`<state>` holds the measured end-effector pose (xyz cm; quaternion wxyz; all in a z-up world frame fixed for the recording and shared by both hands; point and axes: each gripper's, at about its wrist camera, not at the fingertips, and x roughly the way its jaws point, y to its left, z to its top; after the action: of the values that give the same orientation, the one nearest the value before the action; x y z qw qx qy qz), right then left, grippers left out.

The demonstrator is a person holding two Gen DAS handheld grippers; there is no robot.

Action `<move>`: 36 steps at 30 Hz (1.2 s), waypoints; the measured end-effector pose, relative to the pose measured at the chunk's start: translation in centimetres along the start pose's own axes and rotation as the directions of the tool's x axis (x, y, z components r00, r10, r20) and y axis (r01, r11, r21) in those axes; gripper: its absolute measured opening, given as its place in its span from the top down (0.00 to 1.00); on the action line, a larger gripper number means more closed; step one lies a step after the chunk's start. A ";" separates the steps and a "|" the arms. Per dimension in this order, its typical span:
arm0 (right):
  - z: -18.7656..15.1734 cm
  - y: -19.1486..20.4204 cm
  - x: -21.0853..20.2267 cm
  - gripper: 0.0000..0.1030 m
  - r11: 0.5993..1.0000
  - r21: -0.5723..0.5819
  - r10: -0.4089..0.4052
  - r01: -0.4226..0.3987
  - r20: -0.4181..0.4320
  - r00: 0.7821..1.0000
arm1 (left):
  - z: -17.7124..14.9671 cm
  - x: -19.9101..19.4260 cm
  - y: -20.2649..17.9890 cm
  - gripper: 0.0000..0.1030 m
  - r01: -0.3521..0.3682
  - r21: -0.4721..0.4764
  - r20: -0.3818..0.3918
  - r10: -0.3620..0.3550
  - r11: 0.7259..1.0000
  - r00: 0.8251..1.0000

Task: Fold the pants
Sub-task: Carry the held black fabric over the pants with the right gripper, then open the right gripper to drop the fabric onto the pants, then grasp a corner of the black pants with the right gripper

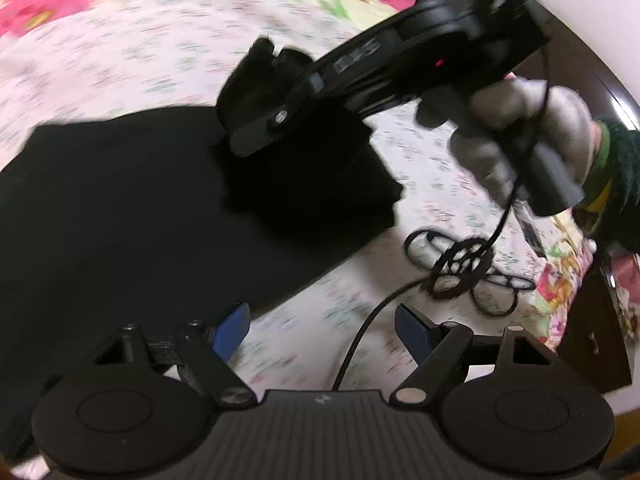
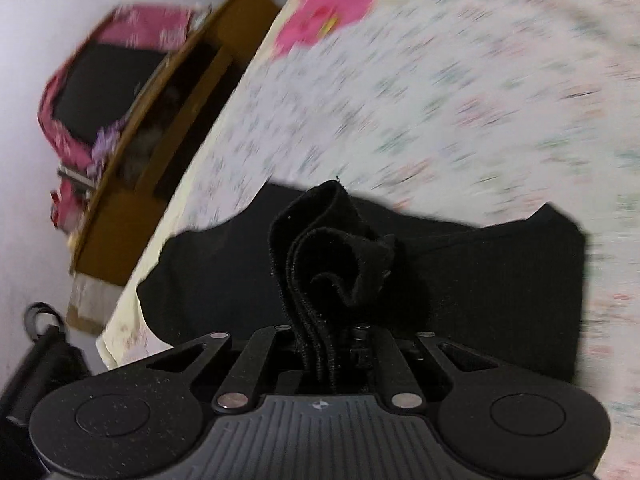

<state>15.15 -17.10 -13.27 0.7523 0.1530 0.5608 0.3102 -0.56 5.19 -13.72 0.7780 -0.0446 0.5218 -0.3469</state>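
On the floral bedsheet (image 2: 460,80), black pants (image 1: 120,208) lay mid-fold; right gripper (image 2: 320,344) pinched a bunched hem, left gripper (image 1: 320,320) gaped empty. Next, likely: carry hem across, release flat.

Black pants (image 1: 120,208), partly folded, flat

A white bedsheet with small pastel flower print and pink floral border (image 2: 460,92) fills most of the frame. At upper left, a brown wooden shelf unit (image 2: 168,128) stands against a plain white wall (image 2: 36,32).
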 end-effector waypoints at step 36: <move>-14.5 -1.9 -8.7 0.45 0.958 0.115 -0.280 0.263 0.172 0.944 | 3.7 -1.7 -2.1 0.16 -0.014 -0.006 0.088 0.015 1.000 0.996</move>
<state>0.51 -25.78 -12.54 0.8293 0.1362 0.5171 0.1622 1.12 3.49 -9.81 0.8027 -0.0581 0.4882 -0.3375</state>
